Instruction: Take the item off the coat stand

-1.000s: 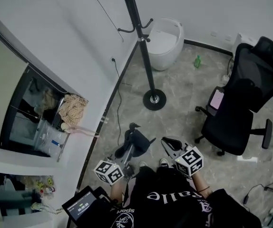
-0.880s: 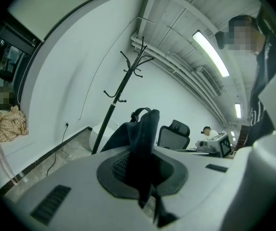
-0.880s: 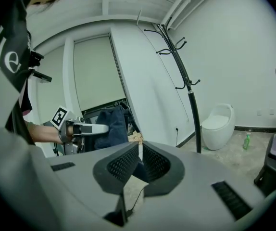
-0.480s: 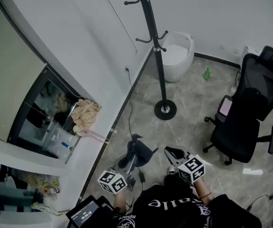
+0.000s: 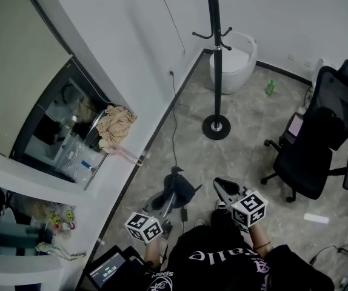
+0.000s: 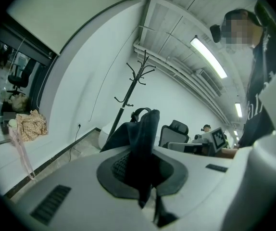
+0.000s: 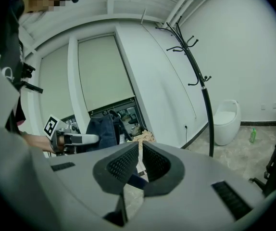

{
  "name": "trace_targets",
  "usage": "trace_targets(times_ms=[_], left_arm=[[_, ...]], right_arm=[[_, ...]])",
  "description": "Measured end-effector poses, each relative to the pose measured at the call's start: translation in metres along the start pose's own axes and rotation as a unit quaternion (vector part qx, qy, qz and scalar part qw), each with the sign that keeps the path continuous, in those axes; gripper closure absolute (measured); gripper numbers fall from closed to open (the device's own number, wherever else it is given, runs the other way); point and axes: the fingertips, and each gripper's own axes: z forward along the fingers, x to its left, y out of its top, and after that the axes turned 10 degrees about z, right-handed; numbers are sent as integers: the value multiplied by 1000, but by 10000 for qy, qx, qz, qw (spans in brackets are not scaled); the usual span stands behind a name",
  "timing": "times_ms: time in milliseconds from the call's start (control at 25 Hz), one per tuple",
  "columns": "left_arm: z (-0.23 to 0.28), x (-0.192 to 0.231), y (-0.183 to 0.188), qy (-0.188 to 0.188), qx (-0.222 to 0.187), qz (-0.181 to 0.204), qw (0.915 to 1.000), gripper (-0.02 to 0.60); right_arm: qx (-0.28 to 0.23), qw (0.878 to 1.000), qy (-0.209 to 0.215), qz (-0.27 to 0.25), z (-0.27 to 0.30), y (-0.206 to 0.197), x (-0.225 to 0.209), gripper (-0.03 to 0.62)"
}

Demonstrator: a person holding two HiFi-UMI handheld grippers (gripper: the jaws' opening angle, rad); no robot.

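Pinching a dark garment [image 5: 183, 193] in the left tongs [image 6: 142, 163], well apart from the coat stand [image 5: 217, 59], right tongs [image 7: 140, 159] pressed together and empty: soft, light, floppy, likely best gripped on a bunched fold.

Dark item [image 5: 184, 192] in left tongs [image 5: 173, 178]

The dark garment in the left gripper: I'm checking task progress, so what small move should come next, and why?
Probably hold the left gripper closed and carry the dark garment somewhere to set it down. The fingers pinch the fabric, the coat stand carries nothing, and it stands well apart from the garment, so the removal looks done.
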Motion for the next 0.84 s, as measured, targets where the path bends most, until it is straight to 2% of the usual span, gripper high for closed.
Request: trace_targets(times_ms=[400,840], left_arm=[[-27,-5,-21,-109,12,-132,9999,558],[-30,-10,-17,-182,-47,-111,9998,558]], right_arm=[[40,9998,-205,-17,-16,-24,24,576],[26,9997,-225,-32,-23,-26,32,576]])
